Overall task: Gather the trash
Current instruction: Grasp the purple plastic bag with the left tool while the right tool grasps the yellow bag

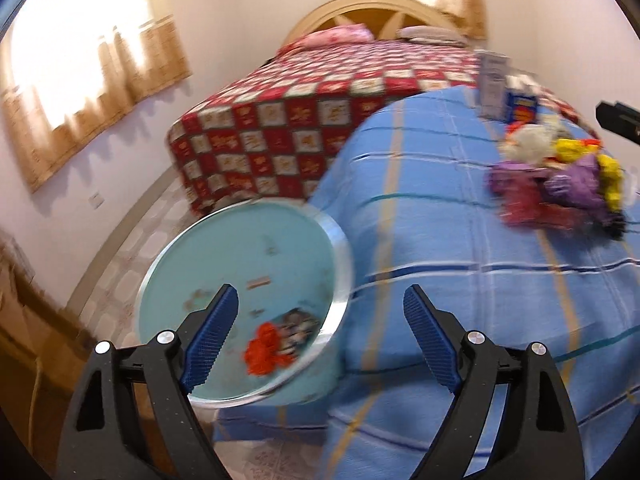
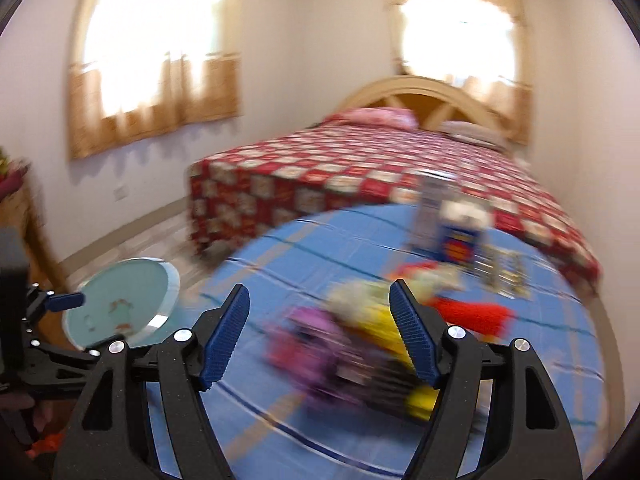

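A light blue trash bin [image 1: 200,276] with a silver rim stands on the floor beside the blue-clothed table [image 1: 460,280]. Inside lie a red scrap [image 1: 262,350] and a printed wrapper [image 1: 296,324]. My left gripper [image 1: 320,336] is open and empty, above the bin's right edge. On the table a heap of purple, yellow and pink trash [image 1: 560,184] lies at the right. My right gripper [image 2: 316,336] is open and empty, just above that blurred heap [image 2: 360,352]. The bin [image 2: 120,308] shows at the left of the right wrist view, with the left gripper [image 2: 64,300] beside it.
A blue carton [image 2: 460,240] and a tall grey box [image 2: 434,208] stand at the table's far side, with a red wrapper [image 2: 472,312] and a packet [image 2: 504,272] near them. A bed with a red checked quilt [image 1: 320,96] lies behind. Curtained windows [image 2: 156,60] line the walls.
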`<state>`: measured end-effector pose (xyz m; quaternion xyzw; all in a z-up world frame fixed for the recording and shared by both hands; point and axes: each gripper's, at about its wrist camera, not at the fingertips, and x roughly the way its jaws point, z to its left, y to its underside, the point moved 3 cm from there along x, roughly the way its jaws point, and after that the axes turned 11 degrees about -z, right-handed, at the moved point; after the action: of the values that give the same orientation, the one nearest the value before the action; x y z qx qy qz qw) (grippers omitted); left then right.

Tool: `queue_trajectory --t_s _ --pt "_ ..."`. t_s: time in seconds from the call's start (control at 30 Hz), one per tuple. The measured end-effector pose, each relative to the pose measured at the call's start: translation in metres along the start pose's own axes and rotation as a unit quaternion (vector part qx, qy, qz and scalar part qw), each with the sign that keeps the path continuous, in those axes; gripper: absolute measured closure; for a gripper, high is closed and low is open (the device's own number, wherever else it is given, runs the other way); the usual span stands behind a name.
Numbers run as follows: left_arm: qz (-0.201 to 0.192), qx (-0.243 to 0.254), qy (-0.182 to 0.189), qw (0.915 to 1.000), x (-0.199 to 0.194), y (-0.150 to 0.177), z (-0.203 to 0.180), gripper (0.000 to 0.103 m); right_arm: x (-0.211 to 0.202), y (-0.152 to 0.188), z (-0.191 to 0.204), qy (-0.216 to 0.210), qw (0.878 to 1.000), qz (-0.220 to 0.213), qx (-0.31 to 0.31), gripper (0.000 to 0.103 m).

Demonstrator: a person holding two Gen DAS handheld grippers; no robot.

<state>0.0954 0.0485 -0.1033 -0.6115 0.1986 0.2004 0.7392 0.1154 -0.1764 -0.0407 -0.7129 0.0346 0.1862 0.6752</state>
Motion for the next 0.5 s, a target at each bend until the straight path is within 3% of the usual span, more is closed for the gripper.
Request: queue_trajectory --t_s 0.13,0.5 --pt "-0.018 0.017 0.039 0.9989 -0.005 -0.014 -0.049 0.019 -0.018 0.024 -0.061 0.073 0.997 0.023 0.028 0.030" --pt "-0.066 0.030 0.112 0.9910 -0.021 -0.053 -0.144 0.013 -0.056 0.072 -0.137 0.145 0.986 0.044 0.073 0.030"
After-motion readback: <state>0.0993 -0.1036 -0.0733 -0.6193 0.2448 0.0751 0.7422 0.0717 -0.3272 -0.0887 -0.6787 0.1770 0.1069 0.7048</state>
